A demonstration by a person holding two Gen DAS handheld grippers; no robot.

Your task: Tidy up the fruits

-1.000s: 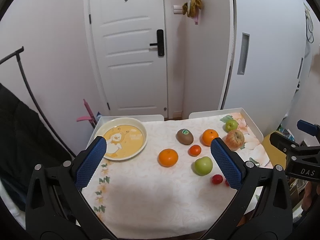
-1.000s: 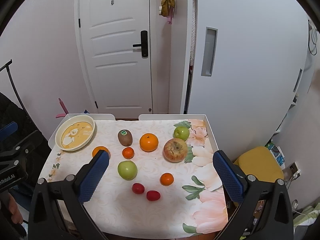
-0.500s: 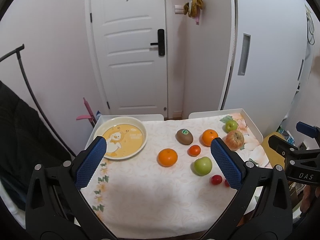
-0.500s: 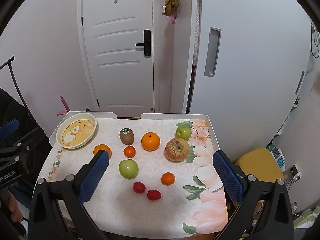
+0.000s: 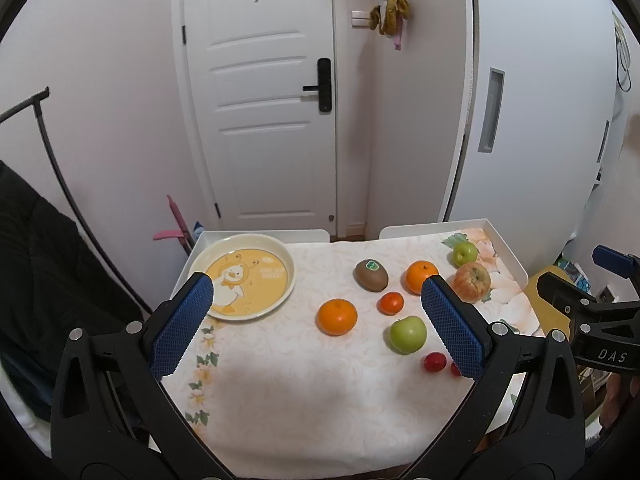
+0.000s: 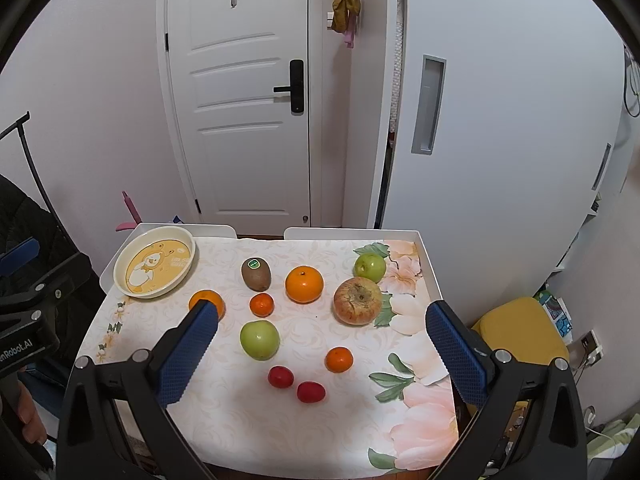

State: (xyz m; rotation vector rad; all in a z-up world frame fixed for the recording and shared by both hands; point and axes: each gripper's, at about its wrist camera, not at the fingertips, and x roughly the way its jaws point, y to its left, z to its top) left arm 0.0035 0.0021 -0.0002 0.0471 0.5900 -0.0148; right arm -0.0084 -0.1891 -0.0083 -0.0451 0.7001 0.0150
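Fruit lies loose on a cloth-covered table: a kiwi (image 6: 256,275), a large orange (image 6: 304,284), a second orange (image 5: 337,316), two small tangerines (image 6: 261,304), a green apple (image 6: 259,339), a smaller green apple (image 6: 369,267), a reddish apple (image 6: 357,301) and two red cherry tomatoes (image 6: 281,376). A cream plate with a yellow duck picture (image 5: 244,276) sits empty at the back left. My left gripper (image 5: 318,294) hovers open above the near left of the table. My right gripper (image 6: 322,322) hovers open above the near right, holding nothing.
The table (image 6: 404,436) has raised white rims at the back and right. Behind it are a white door (image 6: 244,92) and a white cabinet (image 6: 500,120). A yellow stool (image 6: 520,330) stands to the right, dark clothing (image 5: 36,264) and a rack to the left.
Both grippers have drifted slightly back and up, so the table sits a little lower in each view. No fruit has moved and both stay open.
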